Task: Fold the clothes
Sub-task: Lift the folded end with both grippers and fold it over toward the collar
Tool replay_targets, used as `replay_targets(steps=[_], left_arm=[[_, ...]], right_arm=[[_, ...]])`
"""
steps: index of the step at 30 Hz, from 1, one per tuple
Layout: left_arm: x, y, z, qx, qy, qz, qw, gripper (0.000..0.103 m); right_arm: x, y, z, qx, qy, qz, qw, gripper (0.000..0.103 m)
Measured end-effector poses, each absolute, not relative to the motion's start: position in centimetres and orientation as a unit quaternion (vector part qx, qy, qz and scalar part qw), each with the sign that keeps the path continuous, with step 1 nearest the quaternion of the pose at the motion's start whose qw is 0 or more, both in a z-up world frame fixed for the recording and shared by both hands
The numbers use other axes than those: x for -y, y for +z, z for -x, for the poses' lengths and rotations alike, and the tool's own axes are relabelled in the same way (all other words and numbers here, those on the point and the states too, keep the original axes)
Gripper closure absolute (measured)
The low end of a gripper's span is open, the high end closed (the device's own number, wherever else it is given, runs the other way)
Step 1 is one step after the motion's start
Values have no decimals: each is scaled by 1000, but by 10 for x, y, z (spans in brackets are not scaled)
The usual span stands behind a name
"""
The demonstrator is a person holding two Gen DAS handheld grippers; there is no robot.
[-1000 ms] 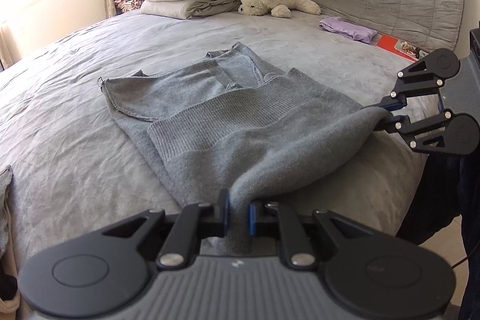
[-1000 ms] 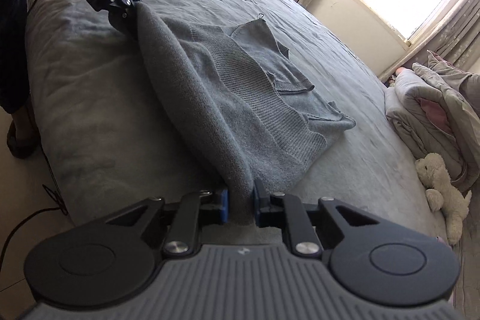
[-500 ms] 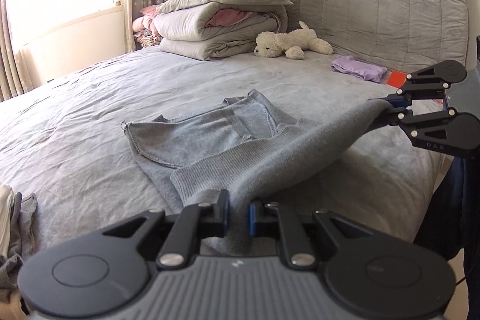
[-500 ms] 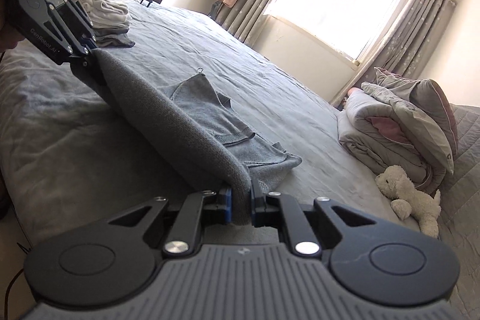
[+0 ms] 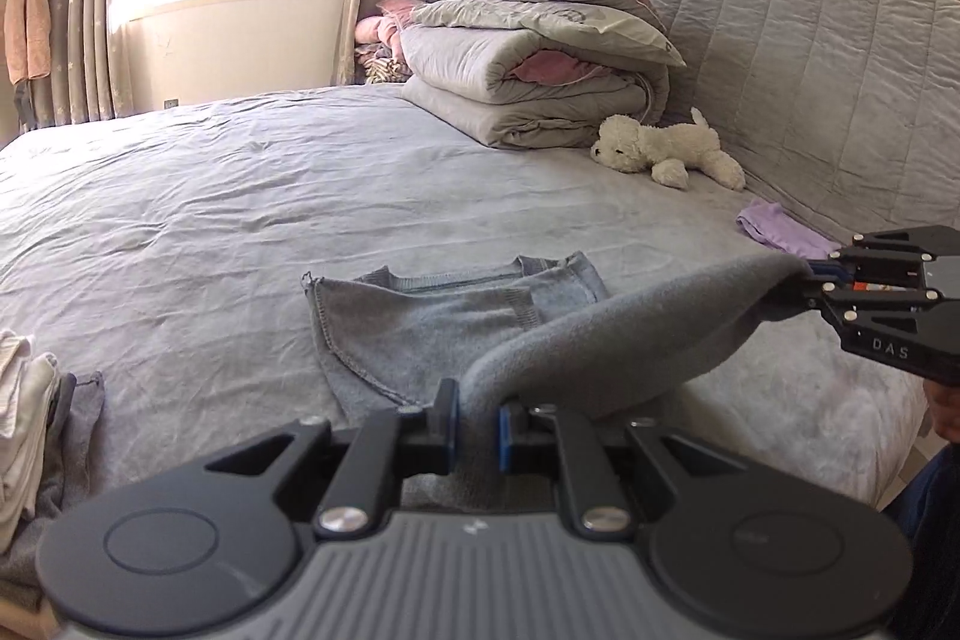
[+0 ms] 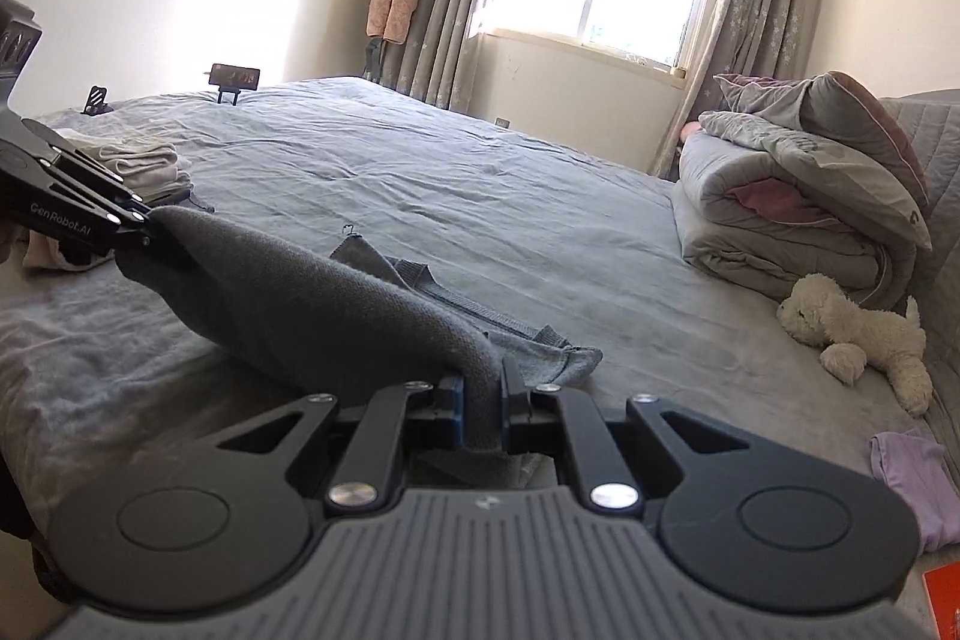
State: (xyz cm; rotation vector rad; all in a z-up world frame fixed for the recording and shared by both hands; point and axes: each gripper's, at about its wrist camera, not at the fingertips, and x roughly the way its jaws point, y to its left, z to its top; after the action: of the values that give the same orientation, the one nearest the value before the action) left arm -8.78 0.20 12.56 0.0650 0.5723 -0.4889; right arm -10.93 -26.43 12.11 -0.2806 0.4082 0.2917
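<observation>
Two grippers, each clamped on a corner of one item: left gripper (image 5: 477,424) with its blue-padded fingers pinched on a bunched fold of the grey knitted sweater (image 5: 432,334), right gripper (image 6: 482,415) likewise closed on the opposite end of the same lifted edge. Item: soft, limp knit, light by the look of it; the raised edge sags in a curve between the two grips, so it will likely drape and stretch rather than hold a line. Grip points: the two corners of that edge, as taken, seem sound. Position: raised edge held above the near edge of the bed (image 5: 240,196); collar end lies flat toward the middle of the bed. Lettering: "DAS" on the right gripper seen from the left wrist; "GenRobot.AI" on the left gripper seen from the right wrist.
</observation>
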Motion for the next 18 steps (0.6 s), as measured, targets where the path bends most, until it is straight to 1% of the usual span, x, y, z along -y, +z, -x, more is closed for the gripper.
replay_targets(steps=[3,6,18], left_arm=[[3,137,72,-280,-238,-40,929,91],[3,144,53,-290,-242,-27,925,91],[20,138,-36,-352,-214,-9,911,91]], right_arm=[[269,132,87,-211,140,120,960,93],[276,137,68,-221,143,101,959,93],[288,116,-5,-276,141,42,950,93]])
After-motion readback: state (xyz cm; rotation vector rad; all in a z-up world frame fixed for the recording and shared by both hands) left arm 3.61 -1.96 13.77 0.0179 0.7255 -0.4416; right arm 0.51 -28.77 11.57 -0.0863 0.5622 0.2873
